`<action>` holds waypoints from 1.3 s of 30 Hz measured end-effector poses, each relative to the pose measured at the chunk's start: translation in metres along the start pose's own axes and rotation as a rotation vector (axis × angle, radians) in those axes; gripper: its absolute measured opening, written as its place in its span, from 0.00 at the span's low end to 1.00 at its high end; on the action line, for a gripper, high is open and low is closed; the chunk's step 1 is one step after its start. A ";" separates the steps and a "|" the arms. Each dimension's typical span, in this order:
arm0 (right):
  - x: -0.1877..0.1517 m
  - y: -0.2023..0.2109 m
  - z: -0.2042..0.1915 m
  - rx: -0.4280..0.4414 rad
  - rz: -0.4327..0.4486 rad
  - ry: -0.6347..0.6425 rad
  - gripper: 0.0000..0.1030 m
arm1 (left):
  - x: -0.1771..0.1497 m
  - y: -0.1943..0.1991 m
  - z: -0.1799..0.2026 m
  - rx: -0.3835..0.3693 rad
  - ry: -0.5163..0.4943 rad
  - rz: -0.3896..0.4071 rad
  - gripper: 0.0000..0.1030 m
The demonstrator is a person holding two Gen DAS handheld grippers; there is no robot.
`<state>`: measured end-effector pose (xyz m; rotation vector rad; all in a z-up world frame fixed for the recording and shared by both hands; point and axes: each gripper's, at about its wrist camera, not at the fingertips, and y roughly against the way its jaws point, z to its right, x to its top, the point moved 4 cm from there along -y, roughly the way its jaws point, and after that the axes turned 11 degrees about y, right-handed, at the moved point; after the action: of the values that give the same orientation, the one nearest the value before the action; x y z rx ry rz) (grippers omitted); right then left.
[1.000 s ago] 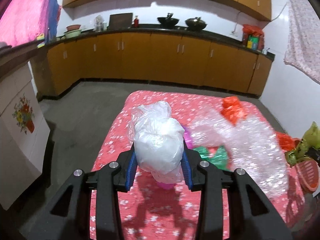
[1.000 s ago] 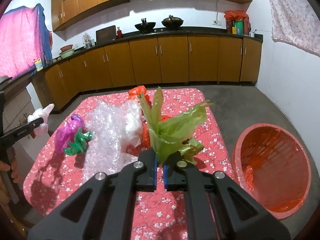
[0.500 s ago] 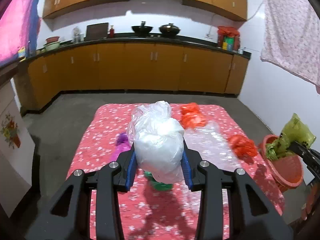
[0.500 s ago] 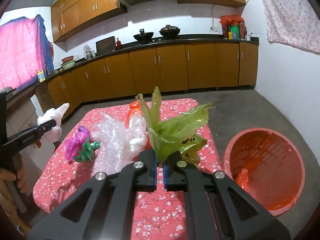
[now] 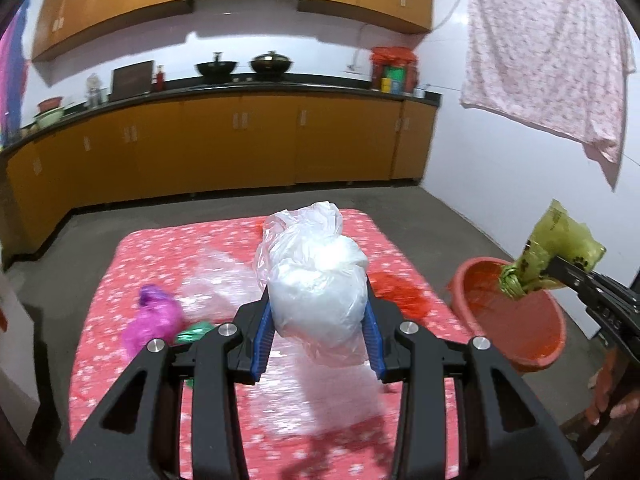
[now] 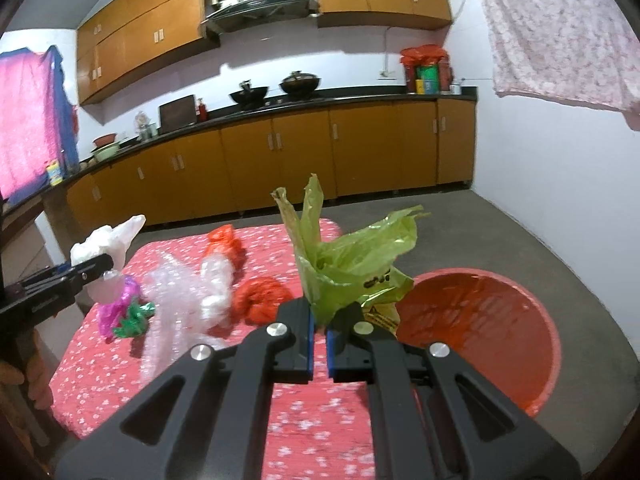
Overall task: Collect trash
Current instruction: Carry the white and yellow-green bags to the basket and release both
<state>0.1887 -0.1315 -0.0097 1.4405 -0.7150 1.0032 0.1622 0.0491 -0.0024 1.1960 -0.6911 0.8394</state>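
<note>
My left gripper [image 5: 318, 332] is shut on a white plastic bag [image 5: 316, 280] and holds it above the red flowered table [image 5: 132, 368]. My right gripper [image 6: 319, 334] is shut on a green plastic bag [image 6: 348, 264], held up at the table's right side beside the orange basin [image 6: 480, 332]. In the left wrist view the green bag [image 5: 556, 248] hangs over the orange basin [image 5: 516, 320]. On the table lie clear bubble wrap [image 6: 188, 300], a purple bag [image 6: 116, 308], a green scrap [image 6: 134, 318] and two orange bags [image 6: 258, 298].
The basin stands on the grey floor right of the table. Brown cabinets [image 6: 280, 164] and a counter with pots run along the far wall. A pink cloth [image 5: 552, 52] hangs on the right wall. A white cabinet [image 5: 12, 344] stands left of the table.
My left gripper has swung right with the white bag, so the basin and the right gripper come into its view. My right gripper has lifted with the green bag, closer to the basin.
</note>
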 end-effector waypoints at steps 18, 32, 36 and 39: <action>-0.015 0.004 0.092 -0.140 -0.020 -0.082 0.06 | -0.030 -0.052 0.132 -0.229 -0.095 -0.109 0.38; -0.029 -0.006 0.123 -0.160 -0.030 -0.135 0.06 | -0.043 -0.070 0.181 -0.295 -0.147 -0.152 0.38; -0.029 -0.009 0.126 -0.162 -0.032 -0.141 0.06 | -0.047 -0.077 0.195 -0.307 -0.165 -0.165 0.38; -0.030 -0.011 0.129 -0.166 -0.033 -0.145 0.06 | -0.050 -0.082 0.202 -0.316 -0.174 -0.176 0.38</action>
<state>0.2076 -0.2606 -0.0353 1.3845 -0.8565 0.8007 0.2001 -0.1685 -0.0379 1.0319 -0.8138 0.4619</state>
